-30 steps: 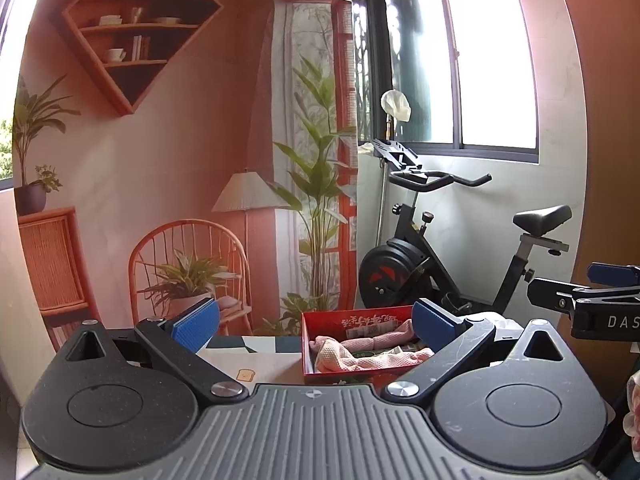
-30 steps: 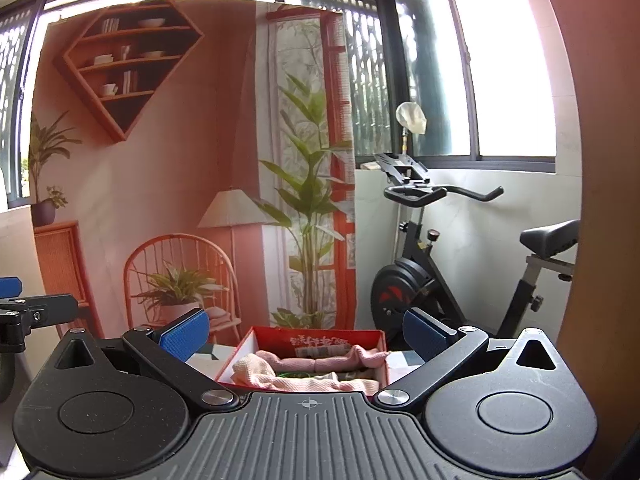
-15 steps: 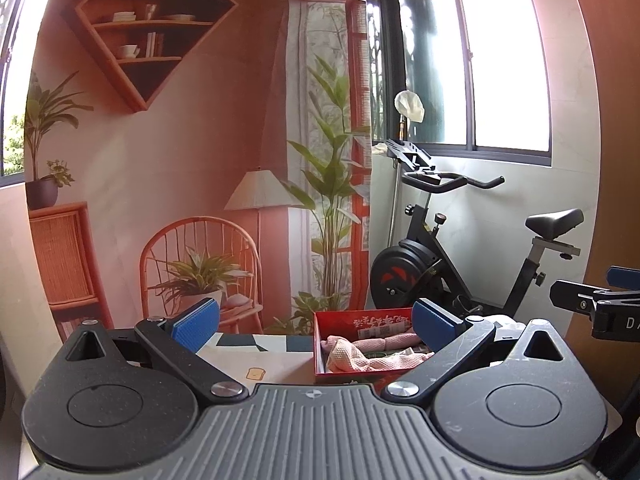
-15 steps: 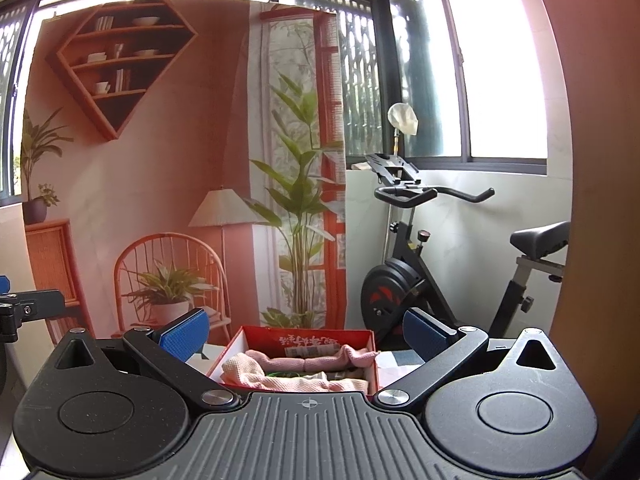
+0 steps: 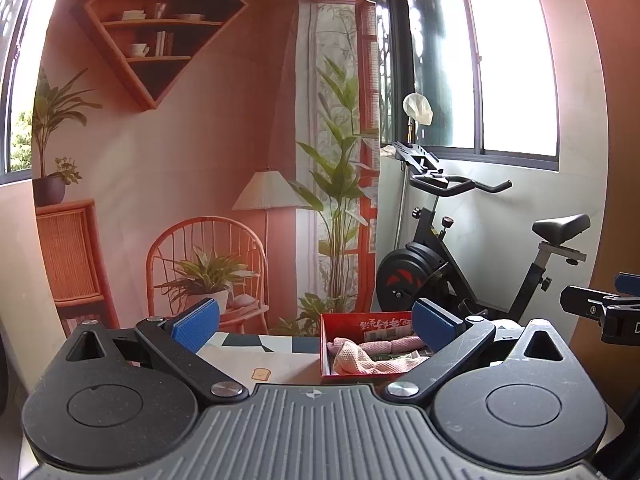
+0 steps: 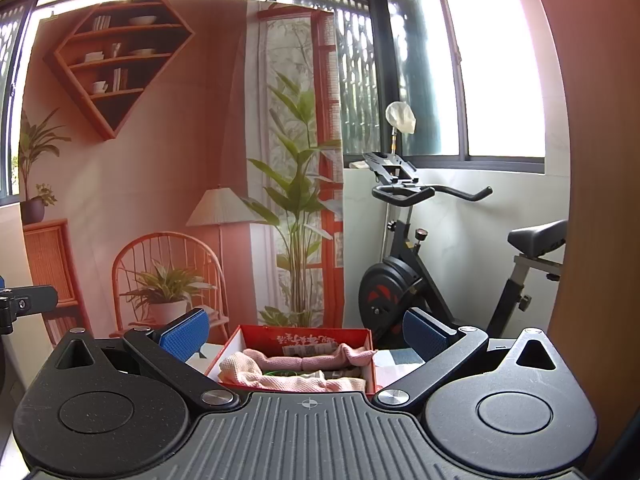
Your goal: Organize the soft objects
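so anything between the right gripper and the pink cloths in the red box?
Nothing visible. The right gripper is open and empty, with the red box straight ahead between its fingers. The pink cloths lie exposed in the open top.

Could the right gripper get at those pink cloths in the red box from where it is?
Probably yes: the right gripper has open, empty jaws, and the pink cloths lie uncovered in the open-topped red box straight ahead.

Left gripper (image 5: 316,325) jaws spread wide (nothing between them) — red box (image 5: 326,344) holds pink cloths (image 5: 360,358).
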Available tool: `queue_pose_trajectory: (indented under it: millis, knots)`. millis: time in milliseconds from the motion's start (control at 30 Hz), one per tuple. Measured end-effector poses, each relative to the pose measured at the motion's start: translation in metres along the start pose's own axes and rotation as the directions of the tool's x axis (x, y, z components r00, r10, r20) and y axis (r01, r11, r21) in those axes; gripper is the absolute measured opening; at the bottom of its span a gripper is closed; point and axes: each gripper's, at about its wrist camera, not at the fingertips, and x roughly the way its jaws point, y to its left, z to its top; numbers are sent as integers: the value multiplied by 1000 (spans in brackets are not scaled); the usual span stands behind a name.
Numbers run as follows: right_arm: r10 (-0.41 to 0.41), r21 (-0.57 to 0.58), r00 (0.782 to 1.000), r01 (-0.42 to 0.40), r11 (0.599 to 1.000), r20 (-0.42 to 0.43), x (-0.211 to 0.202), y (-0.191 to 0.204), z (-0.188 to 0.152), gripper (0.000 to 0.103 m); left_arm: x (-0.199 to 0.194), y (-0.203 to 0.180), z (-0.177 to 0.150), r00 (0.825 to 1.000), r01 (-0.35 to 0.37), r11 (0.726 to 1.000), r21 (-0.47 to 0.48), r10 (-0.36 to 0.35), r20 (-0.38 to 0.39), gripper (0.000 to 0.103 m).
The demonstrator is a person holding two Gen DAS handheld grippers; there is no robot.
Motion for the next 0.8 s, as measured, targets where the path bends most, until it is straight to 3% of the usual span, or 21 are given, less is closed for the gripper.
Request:
queue_pose_trajectory:
  millis: [800]
  knots:
    - [-7,-2,1000,7,1000,7,-3,-6,-1,103,0,5,0,1000,11,1000,-8,-11,6,103]
